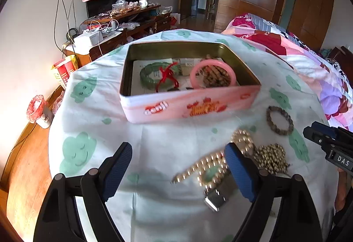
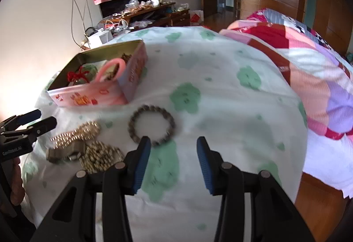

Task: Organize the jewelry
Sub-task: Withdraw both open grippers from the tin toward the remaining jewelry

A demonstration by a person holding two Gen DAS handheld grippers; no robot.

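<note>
A: Right gripper (image 2: 174, 160) first; jaws part spread, nothing betw. the blue pads; it points down at the cloth. The dark bead bracelet (image 2: 152, 127) lies flat just ahead and a bit left of centre; its near edge sits right beside the left fingertip, not betw. the 2 pads; touching or not, can't tell.

B: So the move turns on that offset?

A: I'd say so; the gap needs to shift left and fwd to straddle the ring's near arc; it's a round loop, no long axis, so any part of the rim would do.

B: Left gripper (image 1: 178, 160)?

A: Spread wide, empty; the gold bead chain (image 1: 205, 167) runs in a slant from betw. the pads to behind the right finger; the silver watch (image 1: 217, 196) sits just below it; a clump of small beads (image 1: 271, 157) lies right of that finger.

B: Which hand's nearer the dark bracelet?

A: The right one, clearly; in the left wrist view it lies well off to the right, beyond the clump.

B: And the tin (image 1: 189, 101)?

A: Open, pink sides, beyond all of it on the white cloth (image 1: 92, 123); the green bangle (image 1: 158, 76) with red cord and the pink bangle (image 1: 213, 73) lie inside.

B: View differences?

A: The left wrist view looks down into the tin's floor; the right sees it obliquely, far left; only the right shows the dark bracelet's gap to its pads.
</note>
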